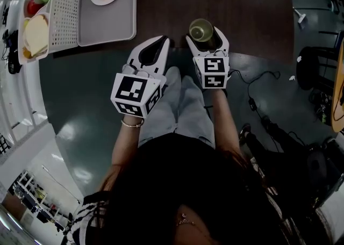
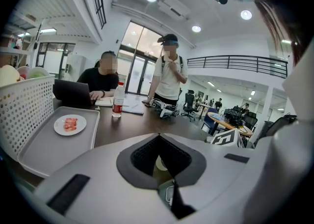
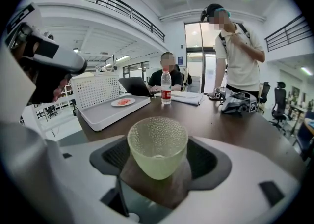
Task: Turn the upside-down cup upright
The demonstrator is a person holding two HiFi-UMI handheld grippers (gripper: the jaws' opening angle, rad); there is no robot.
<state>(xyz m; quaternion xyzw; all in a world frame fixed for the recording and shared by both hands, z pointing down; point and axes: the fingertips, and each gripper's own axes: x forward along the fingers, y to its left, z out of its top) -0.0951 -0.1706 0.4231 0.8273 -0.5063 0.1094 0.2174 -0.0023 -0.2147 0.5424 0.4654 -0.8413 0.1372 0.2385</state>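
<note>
R tool point(image 1: 204, 35) open w/ pale-green dimpled glass cup point(image 1: 201, 29) upright btwn jaws on dark-brown surface point(image 1: 161, 5); L tool point(image 1: 161, 41) closed, empty.

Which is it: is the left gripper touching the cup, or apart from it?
Apart: the head view shows bare table between left gripper and cup.

The person wears a black top point(image 1: 177, 185), pale grey trousers point(image 1: 173, 104) and a thin wrist bracelet point(image 1: 131, 124).

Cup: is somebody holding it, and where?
Nobody. The cup stands upright between the right gripper's open jaws, not gripped. The left gripper is shut and empty.
</note>
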